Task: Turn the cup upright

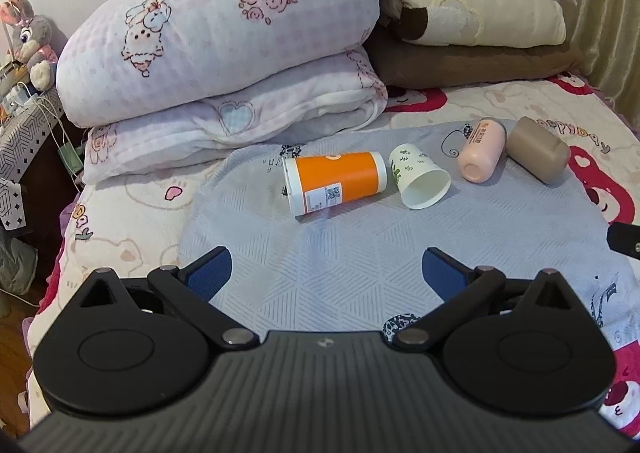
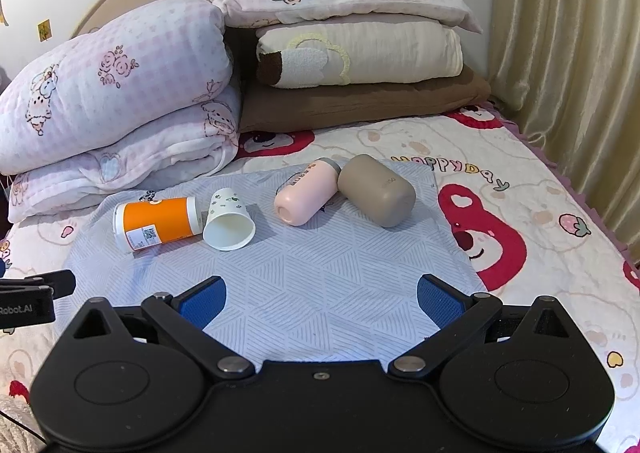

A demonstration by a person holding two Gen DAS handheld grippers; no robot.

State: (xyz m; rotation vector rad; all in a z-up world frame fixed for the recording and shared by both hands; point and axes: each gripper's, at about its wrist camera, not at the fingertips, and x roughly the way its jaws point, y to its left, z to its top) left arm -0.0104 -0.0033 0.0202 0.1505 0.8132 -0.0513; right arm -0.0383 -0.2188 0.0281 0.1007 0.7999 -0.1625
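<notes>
Both my jaws stand wide apart and hold nothing: the left gripper and the right gripper hover above the near edge of the grey mat spread on the bed.

Four cups lie on their sides in a row across the far half of that mat. From my left view, the orange cup lies at about twelve o'clock, its long axis running from nine to three with a slight tilt. The white paper cup touches it at one o'clock, mouth turned toward me and a little to the right. The pink cup and the taupe cup lie further toward two o'clock, side by side.

From my right view the order shifts: the pink cup sits near twelve o'clock, the taupe cup at one, the paper cup at eleven, the orange cup at ten.

I judge my left side nearer the orange and paper cups, my right nearer the pink and taupe pair. None is upright yet.
</notes>
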